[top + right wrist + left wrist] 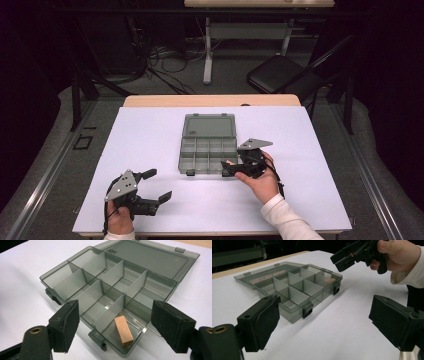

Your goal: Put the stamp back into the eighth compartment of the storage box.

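A smoky clear organizer box point(207, 154) lies open mid-table, its lid point(209, 125) folded flat behind it. A small wooden block point(123, 333) lies loose in the box's front right compartment and glints through the wall point(332, 279) in the left gripper view. My right gripper point(226, 168) hovers open at that front right corner, its jaws point(116, 321) spread either side of the block without touching it. My left gripper point(157, 185) is open near the front left of the table, well short of the box point(294, 287), with nothing between its jaws point(329, 323).
A white sheet point(150, 140) covers the wooden table point(210, 100). A black chair point(280, 72) and floor cables point(160, 60) lie beyond the far edge. Two black latches point(307, 311) stick out from the box's front wall.
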Motion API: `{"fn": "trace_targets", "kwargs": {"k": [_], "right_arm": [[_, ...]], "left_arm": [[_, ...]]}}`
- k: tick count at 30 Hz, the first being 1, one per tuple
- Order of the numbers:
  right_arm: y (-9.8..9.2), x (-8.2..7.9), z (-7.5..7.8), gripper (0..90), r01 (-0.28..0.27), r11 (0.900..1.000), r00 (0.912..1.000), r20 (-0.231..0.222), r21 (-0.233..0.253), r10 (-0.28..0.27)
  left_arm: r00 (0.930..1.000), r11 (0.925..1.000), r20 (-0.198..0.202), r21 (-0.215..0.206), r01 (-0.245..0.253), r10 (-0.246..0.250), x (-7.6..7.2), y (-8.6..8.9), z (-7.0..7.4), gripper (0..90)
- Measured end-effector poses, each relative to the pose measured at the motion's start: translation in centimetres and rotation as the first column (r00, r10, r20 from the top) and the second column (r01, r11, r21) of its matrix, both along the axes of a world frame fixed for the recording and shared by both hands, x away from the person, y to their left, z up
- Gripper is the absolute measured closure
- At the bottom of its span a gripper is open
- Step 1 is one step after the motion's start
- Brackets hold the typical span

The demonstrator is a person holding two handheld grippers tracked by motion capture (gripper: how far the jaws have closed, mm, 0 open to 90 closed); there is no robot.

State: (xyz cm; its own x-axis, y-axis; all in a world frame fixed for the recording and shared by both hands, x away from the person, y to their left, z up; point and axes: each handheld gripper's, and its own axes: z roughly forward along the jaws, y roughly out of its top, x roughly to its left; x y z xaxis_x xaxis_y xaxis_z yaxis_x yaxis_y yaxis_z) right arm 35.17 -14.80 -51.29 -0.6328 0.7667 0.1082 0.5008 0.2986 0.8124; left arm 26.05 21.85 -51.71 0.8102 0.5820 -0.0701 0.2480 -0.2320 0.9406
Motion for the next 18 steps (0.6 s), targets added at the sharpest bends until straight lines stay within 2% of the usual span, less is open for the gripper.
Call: {"fn": "trace_targets", "kwargs": {"k": [4,9,18], "right_arm": [[0.1,-0.1,-0.1,24.3,0.004,1.000,1.0000,-0.009,-0.004,-0.004],[0.3,-0.4,0.0,22.1,-0.012,1.000,0.9999,0.001,-0.006,0.012],[-0.1,-1.3,0.3,15.3,-0.044,0.998,0.9989,0.016,0.034,0.044]], "left_arm": [[1.0000,1.0000,-0.005,-0.006,-0.002,0.002,0.0,0.1,0.0,9.4],[0.9999,0.9999,-0.006,-0.008,-0.010,0.010,0.0,0.2,0.0,9.5],[1.0000,1.0000,-0.002,-0.006,-0.001,0.001,0.1,-0.1,0.0,9.5]]}}
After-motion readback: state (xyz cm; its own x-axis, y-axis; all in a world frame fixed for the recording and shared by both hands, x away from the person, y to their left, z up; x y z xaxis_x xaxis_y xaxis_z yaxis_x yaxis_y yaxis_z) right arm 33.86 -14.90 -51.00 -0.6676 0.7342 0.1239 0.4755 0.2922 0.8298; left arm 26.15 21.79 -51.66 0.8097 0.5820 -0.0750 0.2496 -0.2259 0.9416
